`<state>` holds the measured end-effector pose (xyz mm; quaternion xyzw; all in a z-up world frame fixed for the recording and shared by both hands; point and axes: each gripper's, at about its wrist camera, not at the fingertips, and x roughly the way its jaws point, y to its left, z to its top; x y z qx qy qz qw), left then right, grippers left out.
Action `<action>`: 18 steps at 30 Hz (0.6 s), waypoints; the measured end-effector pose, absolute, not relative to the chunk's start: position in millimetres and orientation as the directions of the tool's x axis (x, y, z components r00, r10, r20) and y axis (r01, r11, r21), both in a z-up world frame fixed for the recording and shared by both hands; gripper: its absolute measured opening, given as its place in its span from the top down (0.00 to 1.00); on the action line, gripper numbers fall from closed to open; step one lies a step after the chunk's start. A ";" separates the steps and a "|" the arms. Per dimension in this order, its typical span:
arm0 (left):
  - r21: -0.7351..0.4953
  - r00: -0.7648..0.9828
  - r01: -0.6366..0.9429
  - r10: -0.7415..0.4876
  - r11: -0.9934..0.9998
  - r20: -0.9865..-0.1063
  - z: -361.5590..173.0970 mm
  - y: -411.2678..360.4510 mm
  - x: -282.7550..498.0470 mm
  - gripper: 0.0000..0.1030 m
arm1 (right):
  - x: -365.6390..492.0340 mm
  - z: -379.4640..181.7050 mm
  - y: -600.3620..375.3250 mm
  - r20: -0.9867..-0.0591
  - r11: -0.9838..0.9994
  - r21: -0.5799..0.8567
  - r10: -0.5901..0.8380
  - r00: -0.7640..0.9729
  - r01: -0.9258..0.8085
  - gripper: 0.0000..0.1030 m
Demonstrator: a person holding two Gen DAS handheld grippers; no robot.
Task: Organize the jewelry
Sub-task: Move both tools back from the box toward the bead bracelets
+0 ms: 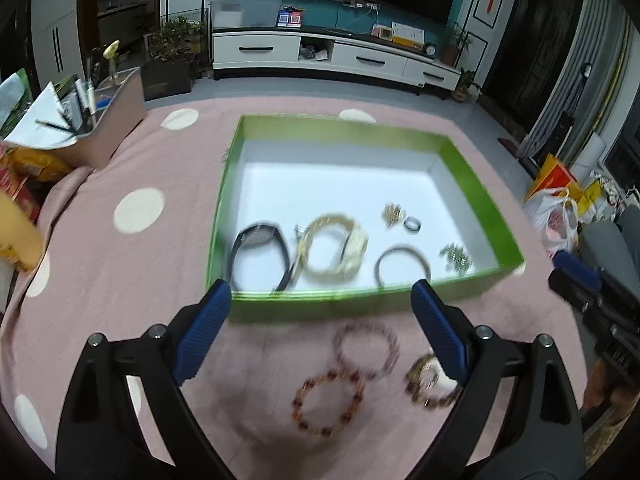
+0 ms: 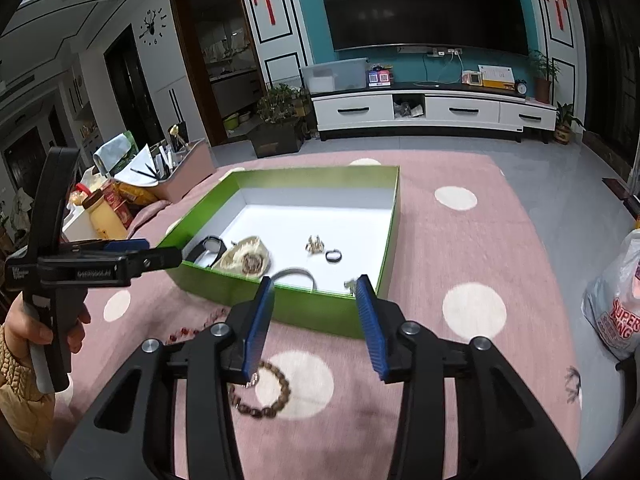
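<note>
Fingers of the left gripper (image 1: pixel 322 294) and right gripper (image 2: pixel 316 292) are spread apart, empty. Three beaded bracelets (image 1: pixel 328 404) are laid on the pink cloth (image 1: pixel 120 280), just before the green box (image 1: pixel 280 304).

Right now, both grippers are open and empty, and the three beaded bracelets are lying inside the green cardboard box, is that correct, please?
Not quite: the three beaded bracelets lie on the pink dotted cloth in front of the green cardboard box, as the left wrist view shows. The left gripper and right gripper are indeed open and empty.
</note>
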<state>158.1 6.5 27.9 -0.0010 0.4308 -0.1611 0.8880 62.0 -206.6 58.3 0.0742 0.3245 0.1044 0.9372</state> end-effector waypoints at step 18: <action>-0.121 0.534 0.184 -0.202 0.975 -0.821 -32.2 39.8 109.5 0.10 | 15.6 11.0 -178.8 -0.681 0.976 0.200 0.203 0.704 -0.087 0.58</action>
